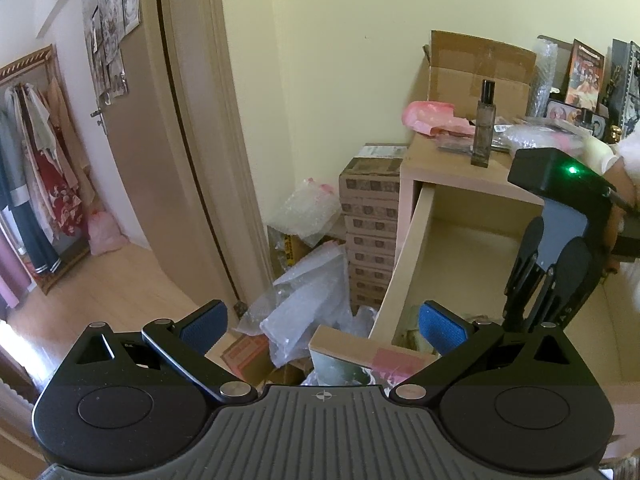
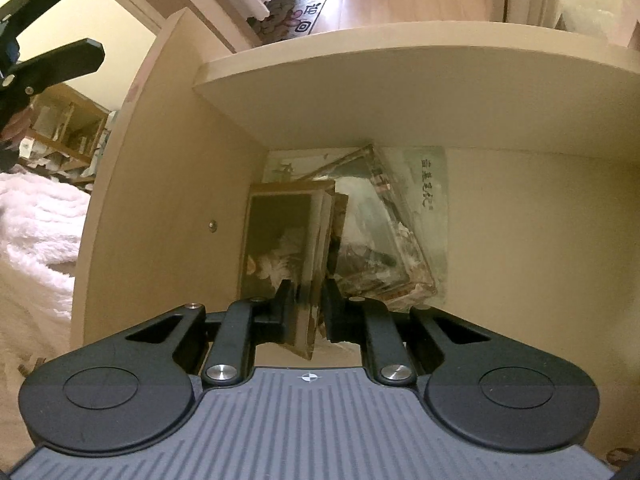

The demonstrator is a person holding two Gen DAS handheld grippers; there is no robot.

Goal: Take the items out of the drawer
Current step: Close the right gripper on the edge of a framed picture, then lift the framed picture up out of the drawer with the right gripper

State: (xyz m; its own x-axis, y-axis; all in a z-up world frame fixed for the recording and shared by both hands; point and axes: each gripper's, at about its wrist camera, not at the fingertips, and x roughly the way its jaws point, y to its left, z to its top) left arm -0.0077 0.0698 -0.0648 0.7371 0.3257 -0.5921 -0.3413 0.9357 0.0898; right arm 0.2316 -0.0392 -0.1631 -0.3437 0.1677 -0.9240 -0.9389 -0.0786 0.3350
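A thin book (image 2: pixel 308 276) stands on its edge inside the open drawer (image 2: pixel 160 200), and the right gripper (image 2: pixel 307 312) squeezes it tight. The left gripper (image 1: pixel 322 326) waits outside, fingers wide apart
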